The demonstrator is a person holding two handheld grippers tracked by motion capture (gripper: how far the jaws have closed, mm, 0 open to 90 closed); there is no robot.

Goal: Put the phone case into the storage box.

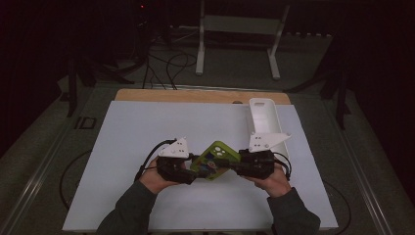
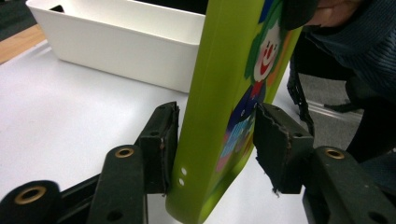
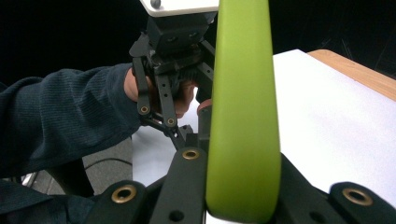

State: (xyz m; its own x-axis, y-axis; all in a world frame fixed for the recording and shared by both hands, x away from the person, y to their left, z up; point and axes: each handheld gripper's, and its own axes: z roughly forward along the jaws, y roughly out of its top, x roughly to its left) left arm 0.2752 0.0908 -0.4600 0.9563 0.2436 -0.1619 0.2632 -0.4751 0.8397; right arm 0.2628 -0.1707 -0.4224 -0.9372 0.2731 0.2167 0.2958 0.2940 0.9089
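A lime-green phone case (image 1: 215,157) with a clown print on one face (image 2: 261,56) hangs just above the white mat, between my two grippers. The right gripper (image 1: 236,165) is shut on one end of it; in the right gripper view both jaws press the green edge (image 3: 243,116). The left gripper (image 1: 195,171) clasps the other end. In its own view the left gripper (image 2: 212,140) has one pad flat on the plain back and the other pad's (image 2: 275,144) top corner meeting the printed face. Across the case, the left gripper (image 3: 177,46) shows with a hand behind it.
A long white bin (image 1: 264,117) stands on the mat's right side, just beyond the right hand, and shows behind the case (image 2: 116,42). The white mat (image 1: 147,132) lies on a wooden table (image 1: 195,95). A white frame (image 1: 240,29) stands on the floor behind.
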